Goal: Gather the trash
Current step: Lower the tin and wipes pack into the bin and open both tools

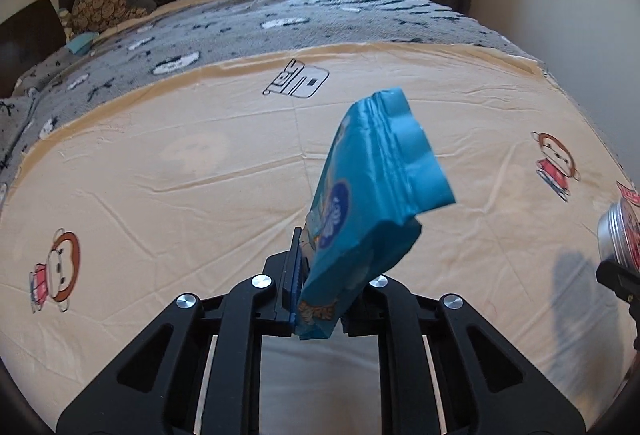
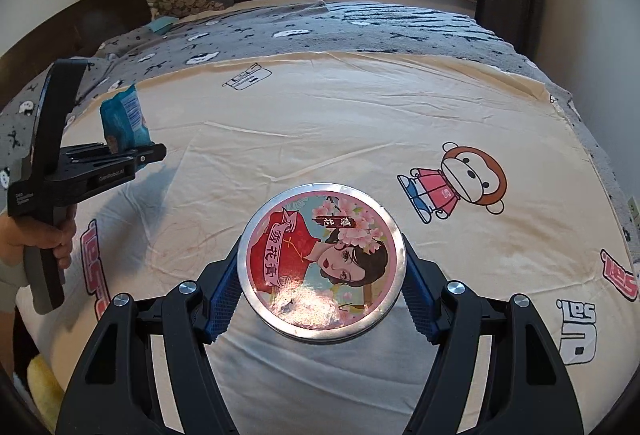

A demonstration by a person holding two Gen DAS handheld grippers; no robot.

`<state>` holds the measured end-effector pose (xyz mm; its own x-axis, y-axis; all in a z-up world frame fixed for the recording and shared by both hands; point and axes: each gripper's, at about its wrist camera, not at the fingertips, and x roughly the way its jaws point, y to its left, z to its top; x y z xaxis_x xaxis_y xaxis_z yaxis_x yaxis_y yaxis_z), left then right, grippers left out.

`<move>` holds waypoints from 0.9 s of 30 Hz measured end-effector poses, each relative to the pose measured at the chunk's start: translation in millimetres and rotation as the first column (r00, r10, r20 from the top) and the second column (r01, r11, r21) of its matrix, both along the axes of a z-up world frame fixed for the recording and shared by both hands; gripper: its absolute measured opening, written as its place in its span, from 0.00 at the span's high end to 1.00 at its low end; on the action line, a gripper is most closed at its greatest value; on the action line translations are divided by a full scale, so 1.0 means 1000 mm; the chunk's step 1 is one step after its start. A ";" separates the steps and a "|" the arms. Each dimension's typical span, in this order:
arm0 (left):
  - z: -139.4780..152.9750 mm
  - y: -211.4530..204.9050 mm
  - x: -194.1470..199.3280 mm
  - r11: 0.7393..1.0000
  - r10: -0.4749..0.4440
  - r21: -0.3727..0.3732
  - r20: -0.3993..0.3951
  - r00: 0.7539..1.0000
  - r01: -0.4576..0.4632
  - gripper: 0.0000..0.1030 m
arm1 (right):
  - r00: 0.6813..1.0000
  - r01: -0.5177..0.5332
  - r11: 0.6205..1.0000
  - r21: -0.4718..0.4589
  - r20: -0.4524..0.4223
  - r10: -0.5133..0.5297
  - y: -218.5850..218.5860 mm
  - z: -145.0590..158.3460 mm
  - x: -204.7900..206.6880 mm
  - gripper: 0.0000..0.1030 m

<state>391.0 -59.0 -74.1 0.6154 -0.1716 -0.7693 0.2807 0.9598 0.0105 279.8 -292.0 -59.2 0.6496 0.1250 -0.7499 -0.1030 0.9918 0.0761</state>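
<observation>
Trash here is two pieces, each already lifted clear of the cream cartoon-print bedsheet. To the left, the crinkly blue plastic snack pouch stands up out of the left gripper, whose jaws are closed on its lower edge; the sealed top leans up and away to the right of them. It looks light, soft and slick, so a pinch across a flat seam, as now, seems the safest hold, though the film could slide or fold if swung quickly. In the right wrist view the same gripper sits well off to the left, a hand around its grip, the pouch sticking up above it.

To the right, the round silver metal tin with a pink illustrated lid lies between the jaws of the right gripper, the blue ribbed pads pressing on its rim from either side. It is stiff and smooth; a hold across its widest part seems right, as the curved wall could squirt out if gripped off-centre.

The pouch's bottom edge is hidden between the jaws, the tin's underside and depth cannot be seen, and no bin or bag for the trash appears in either view.
</observation>
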 end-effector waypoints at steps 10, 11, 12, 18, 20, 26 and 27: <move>0.053 0.001 -0.133 0.997 -0.060 -0.030 0.129 0.990 0.065 0.87 | 0.993 -0.006 1.000 -0.011 0.117 0.007 0.009 0.046 -0.110 0.31; 0.057 0.000 -0.149 0.996 -0.073 -0.031 0.142 0.987 0.078 0.87 | 0.992 -0.002 1.000 -0.005 0.128 0.003 0.009 0.048 -0.124 0.31; 0.059 -0.001 -0.163 0.995 -0.087 -0.028 0.154 0.984 0.093 0.87 | 0.991 -0.001 1.000 0.002 0.136 0.001 0.009 0.050 -0.134 0.31; 0.062 -0.006 -0.249 0.985 -0.162 -0.017 0.211 0.964 0.169 0.87 | 0.981 0.015 1.000 -0.003 0.196 -0.014 0.009 0.047 -0.205 0.31; 0.057 -0.004 -0.274 0.984 -0.169 -0.018 0.218 0.961 0.177 0.87 | 0.981 0.018 1.000 -0.002 0.195 -0.018 0.012 0.039 -0.227 0.31; 0.014 0.005 -0.331 0.980 -0.178 -0.057 0.142 0.974 0.188 0.87 | 0.994 0.011 1.000 -0.007 0.111 -0.010 0.027 -0.006 -0.274 0.31; 0.005 0.006 -0.337 0.980 -0.182 -0.060 0.123 0.976 0.191 0.87 | 0.996 0.009 1.000 -0.002 0.088 -0.008 0.029 -0.014 -0.276 0.31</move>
